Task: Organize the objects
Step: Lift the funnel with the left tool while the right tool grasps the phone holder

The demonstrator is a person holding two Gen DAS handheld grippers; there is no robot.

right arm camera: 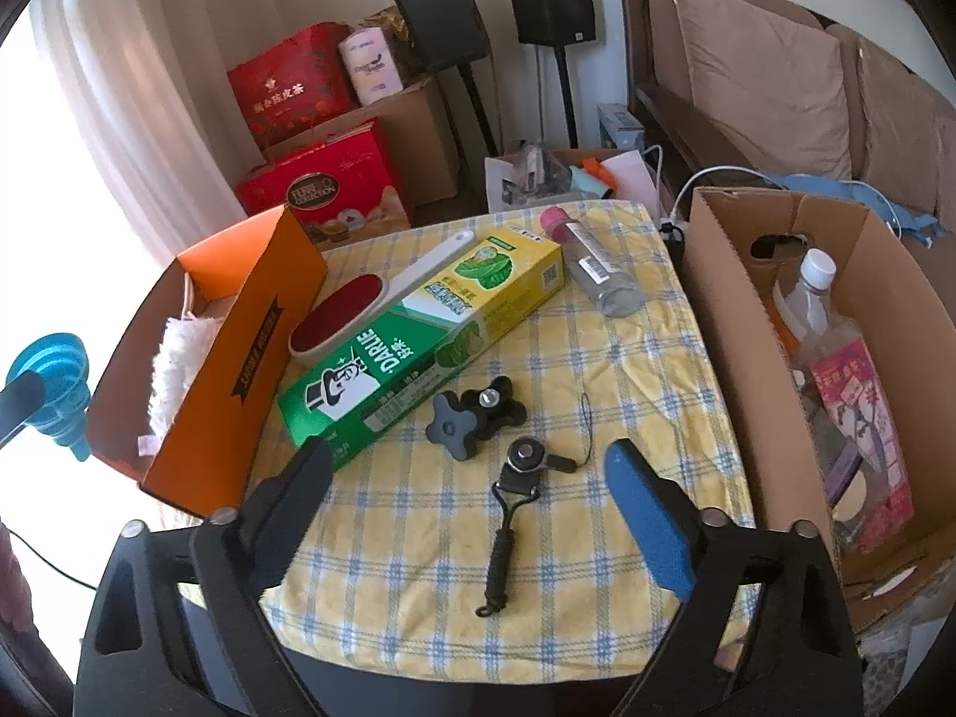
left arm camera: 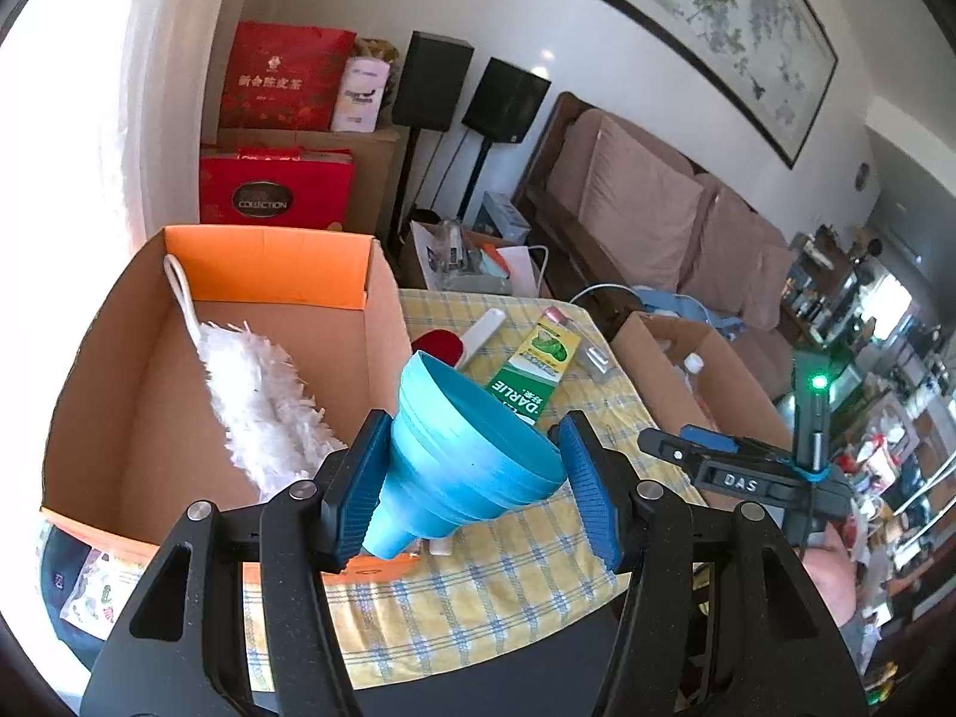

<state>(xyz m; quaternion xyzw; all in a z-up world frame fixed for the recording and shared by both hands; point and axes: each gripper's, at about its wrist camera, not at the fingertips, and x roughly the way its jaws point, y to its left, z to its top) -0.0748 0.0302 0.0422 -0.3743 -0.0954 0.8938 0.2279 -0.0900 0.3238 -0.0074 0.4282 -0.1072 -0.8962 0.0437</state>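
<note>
My left gripper (left arm camera: 472,481) is shut on a blue collapsible funnel (left arm camera: 472,448), held in the air beside the near right corner of the orange box (left arm camera: 119,370). A white duster (left arm camera: 257,394) lies inside that box. In the right wrist view the funnel (right arm camera: 54,373) hangs at the far left, outside the orange box (right arm camera: 239,370). My right gripper (right arm camera: 469,499) is open and empty, above a black strap with a clip (right arm camera: 514,502) on the checked cloth. A black knob mount (right arm camera: 475,415), a green Darlie box (right arm camera: 418,328), a red lint brush (right arm camera: 370,305) and a clear tube (right arm camera: 597,269) lie beyond it.
A brown cardboard box (right arm camera: 717,299) at the table's right holds a bottle (right arm camera: 806,299) and packets. The yellow checked tablecloth (right arm camera: 627,388) covers the small table. Red gift bags (right arm camera: 316,185), speakers and a sofa (right arm camera: 777,60) stand behind.
</note>
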